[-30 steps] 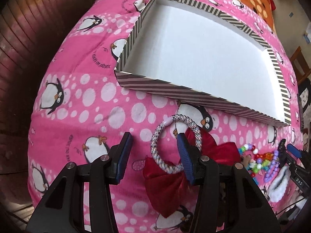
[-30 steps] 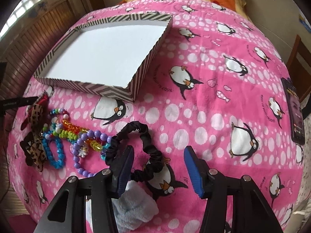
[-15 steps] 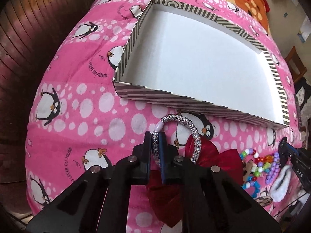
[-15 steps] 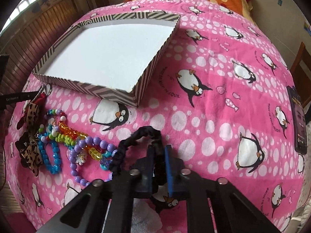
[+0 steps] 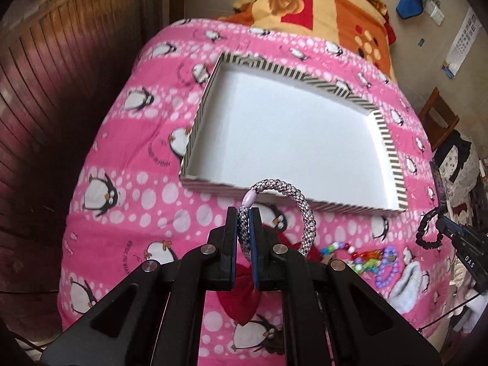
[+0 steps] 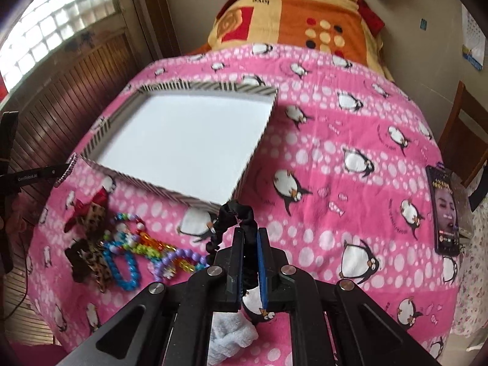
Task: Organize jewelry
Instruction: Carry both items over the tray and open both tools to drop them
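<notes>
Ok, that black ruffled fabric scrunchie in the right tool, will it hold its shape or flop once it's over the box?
Probably floppy: the black ruffled fabric scrunchie sags and kinks beyond the shut right tool. Likely light, hanging from one small pinch. Soft cloth should neither roll nor bounce when dropped into the striped cardboard box.

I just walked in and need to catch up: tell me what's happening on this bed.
A person is sorting hair ties and bracelets with two handheld grippers. The left gripper is shut on a braided silver hair tie, lifted off the pink blanket. The right gripper is shut on a black scrunchie, also raised. The striped box lies beyond both and holds nothing yet. Bead bracelets, a red bow and a leopard bow lie on the blanket.
</notes>
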### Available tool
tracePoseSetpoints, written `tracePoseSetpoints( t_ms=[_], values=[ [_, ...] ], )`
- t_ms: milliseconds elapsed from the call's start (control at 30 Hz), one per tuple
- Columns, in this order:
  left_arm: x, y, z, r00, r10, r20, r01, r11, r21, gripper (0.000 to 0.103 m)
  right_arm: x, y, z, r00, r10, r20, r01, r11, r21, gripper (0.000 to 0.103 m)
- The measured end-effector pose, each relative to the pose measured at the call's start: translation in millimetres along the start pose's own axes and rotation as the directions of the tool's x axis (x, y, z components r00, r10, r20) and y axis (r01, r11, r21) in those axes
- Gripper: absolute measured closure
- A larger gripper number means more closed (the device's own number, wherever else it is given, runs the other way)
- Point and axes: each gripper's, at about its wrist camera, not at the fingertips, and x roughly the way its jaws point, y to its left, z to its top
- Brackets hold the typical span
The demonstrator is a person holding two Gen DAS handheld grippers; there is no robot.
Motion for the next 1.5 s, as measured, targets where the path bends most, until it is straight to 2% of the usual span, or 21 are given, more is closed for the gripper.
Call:
tracePoseSetpoints(
  t_ms=[200, 533, 1000, 1133, 1300, 1500],
  values=[
    [0.7, -13.6, 12.1, 0.999, 0.035, 0.02, -0.035, 0.999, 0.021, 0.097, -6.5, 9.8, 11.5, 1.0, 0.008, 0.026, -0.008, 1.0, -0.011, 0.096],
    [29.5, -17.8, 44.9, 0.993, 0.119, 0.02, -0.12, 0.992, 0.042, 0.097, 15.8, 16.1, 49.7, 0.999, 0.028, 0.04, -0.027, 0.999, -0.019, 0.096],
    [81.9, -23.1, 119.8, 0.99, 0.138, -0.001, -0.138, 0.99, 0.04, 0.097, 94.1, 12.2, 133.0, 0.997, 0.081, 0.002, -0.081, 0.997, 0.008, 0.096],
    [98.0, -18.7, 135.4, 0.99, 0.143, -0.004, -0.143, 0.99, 0.015, 0.097, 115.0, 8.8, 152.9, 0.996, 0.086, -0.01, -0.085, 0.996, 0.022, 0.096],
    [119.3, -11.7, 144.3, 0.988, 0.149, -0.028, -0.15, 0.989, -0.022, 0.097, 144.0, -2.9, 171.6, 0.997, 0.076, -0.029, -0.074, 0.995, 0.063, 0.096],
    [135.3, -7.0, 144.4, 0.985, 0.164, -0.044, -0.166, 0.985, -0.039, 0.095, 169.2, -11.4, 177.5, 0.997, 0.069, -0.035, -0.065, 0.993, 0.097, 0.096]
  ],
)
